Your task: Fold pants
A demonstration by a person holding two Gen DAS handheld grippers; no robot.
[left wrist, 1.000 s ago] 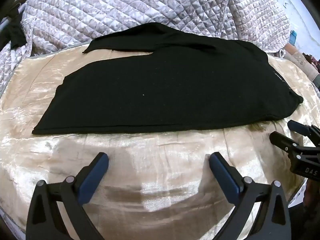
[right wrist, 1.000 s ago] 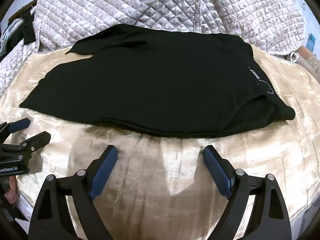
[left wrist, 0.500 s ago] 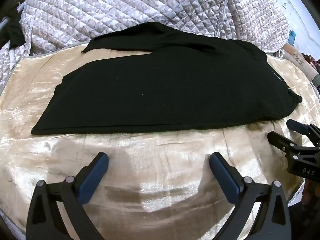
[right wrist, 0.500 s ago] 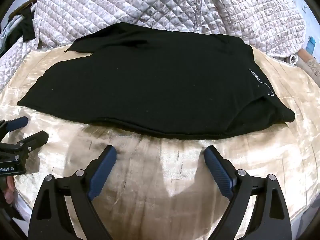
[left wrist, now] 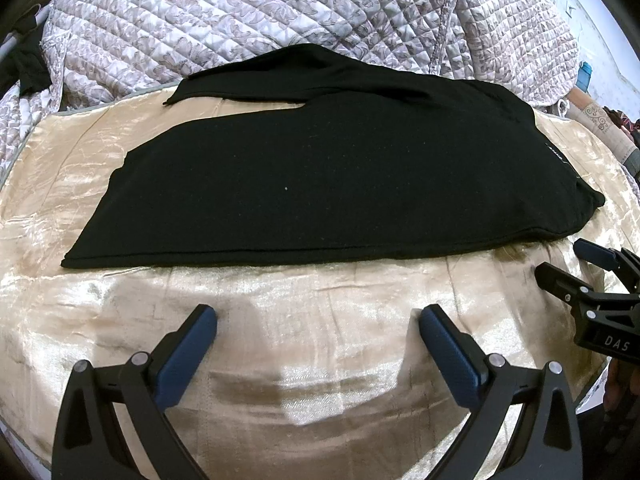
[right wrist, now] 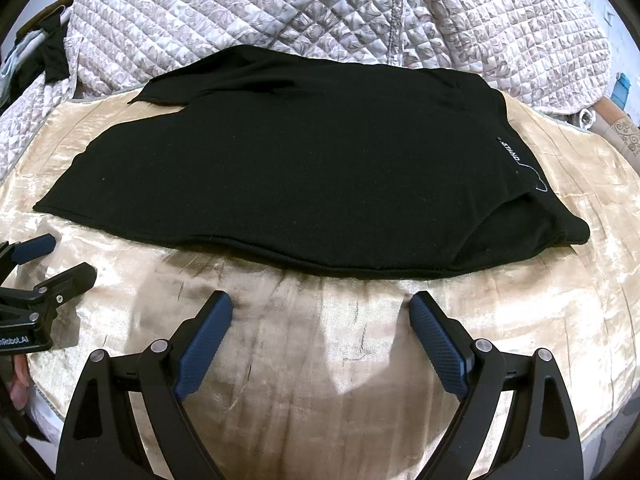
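Black pants [left wrist: 320, 184] lie flat on a shiny beige cloth [left wrist: 312, 352], legs pointing left, waist at the right; they also show in the right wrist view [right wrist: 304, 176], with a small white label [right wrist: 510, 152] near the waist. My left gripper [left wrist: 318, 320] is open and empty, just short of the pants' near edge. My right gripper [right wrist: 322, 306] is open and empty, close to the near hem. Each gripper shows in the other's view: the right one [left wrist: 560, 262] at the right, the left one [right wrist: 68, 254] at the left.
A quilted grey-white blanket [left wrist: 260, 16] is heaped behind the pants. Dark clothing [right wrist: 52, 56] hangs at the far left. A blue bottle [left wrist: 583, 74] and a patterned roll [right wrist: 624, 132] stand at the far right. The beige cloth's front edge curves down near me.
Both grippers have drifted slightly forward toward the pants' near edge. The pants have not moved. Both stay open.
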